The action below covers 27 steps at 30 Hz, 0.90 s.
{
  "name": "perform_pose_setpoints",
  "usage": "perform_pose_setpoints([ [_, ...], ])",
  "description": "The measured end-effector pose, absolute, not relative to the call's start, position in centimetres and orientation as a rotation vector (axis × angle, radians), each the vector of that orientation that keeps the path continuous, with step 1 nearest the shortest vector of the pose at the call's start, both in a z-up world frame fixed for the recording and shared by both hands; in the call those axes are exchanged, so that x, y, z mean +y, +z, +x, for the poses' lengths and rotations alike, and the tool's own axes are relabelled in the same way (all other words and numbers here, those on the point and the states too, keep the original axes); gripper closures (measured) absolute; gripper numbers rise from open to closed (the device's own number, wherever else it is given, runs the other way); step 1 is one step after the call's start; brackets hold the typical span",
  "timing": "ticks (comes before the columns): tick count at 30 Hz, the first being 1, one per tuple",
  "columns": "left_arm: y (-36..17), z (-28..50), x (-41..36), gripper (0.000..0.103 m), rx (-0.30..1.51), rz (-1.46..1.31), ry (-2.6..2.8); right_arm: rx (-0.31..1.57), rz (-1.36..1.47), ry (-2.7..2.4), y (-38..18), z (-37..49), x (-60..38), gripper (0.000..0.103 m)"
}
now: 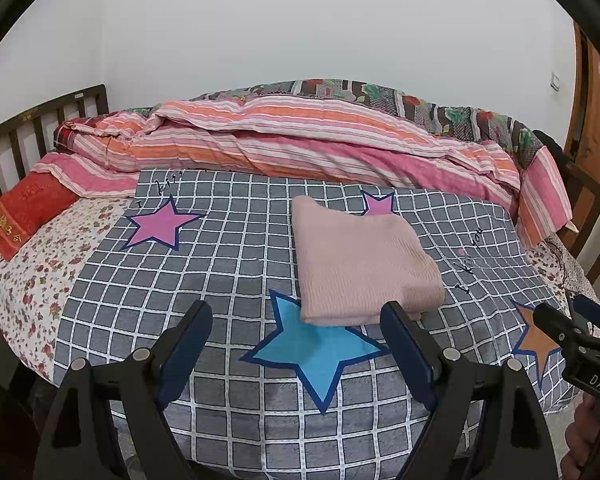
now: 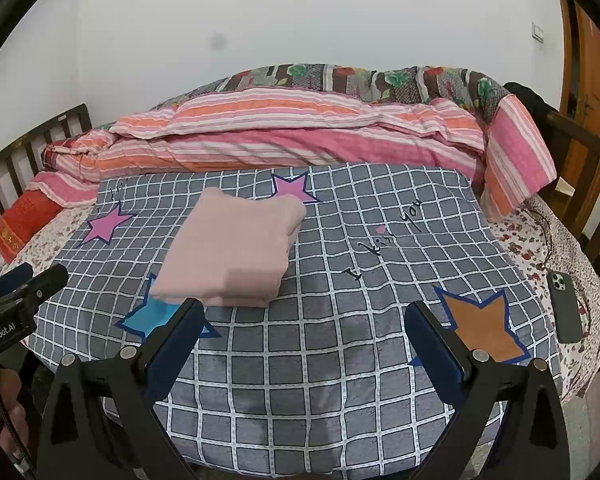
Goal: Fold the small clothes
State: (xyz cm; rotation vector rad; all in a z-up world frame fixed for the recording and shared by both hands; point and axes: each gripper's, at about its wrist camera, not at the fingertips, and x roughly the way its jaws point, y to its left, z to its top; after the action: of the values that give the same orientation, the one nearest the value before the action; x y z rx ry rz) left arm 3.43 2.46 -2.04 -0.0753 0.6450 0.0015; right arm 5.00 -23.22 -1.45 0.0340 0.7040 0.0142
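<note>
The soft pink knitted cloth (image 1: 360, 264) lies folded in a neat square pile on the grey checked blanket with coloured stars (image 1: 228, 264). Its near corner covers a tip of the blue star (image 1: 314, 354). It looks like the folding is done, or almost done.

The left gripper (image 1: 296, 320) hangs just in front of the pile with its two fingers wide apart and nothing between them. The right gripper (image 2: 306, 322) is also spread wide and empty, off to the right of the cloth (image 2: 232, 252).

What could go wrong? The pile is loose and soft. If a finger bumps its near edge, the top layers could slide and the fold could come undone. If a gripper pinches only the top layer, lifting would pull the pile open. The blanket could bunch up if a finger drags on it.

Around it, the pink and orange striped quilt (image 1: 284, 140) is heaped at the back, well away. A red pillow (image 1: 24, 212) sits at the far left. A dark phone (image 2: 565, 306) lies on the flowery sheet (image 2: 536, 248) to the right, apart from the cloth. Nothing stands between the grippers and the pile.
</note>
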Motion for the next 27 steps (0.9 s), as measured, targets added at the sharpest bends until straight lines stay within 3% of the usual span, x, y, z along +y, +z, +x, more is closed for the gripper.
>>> perform_pose_setpoints([
  [27,-1.59,3.50,2.32,0.018,0.643,-0.079,-0.004,0.700,0.053,0.005,-1.32,4.50,-23.38,0.004],
])
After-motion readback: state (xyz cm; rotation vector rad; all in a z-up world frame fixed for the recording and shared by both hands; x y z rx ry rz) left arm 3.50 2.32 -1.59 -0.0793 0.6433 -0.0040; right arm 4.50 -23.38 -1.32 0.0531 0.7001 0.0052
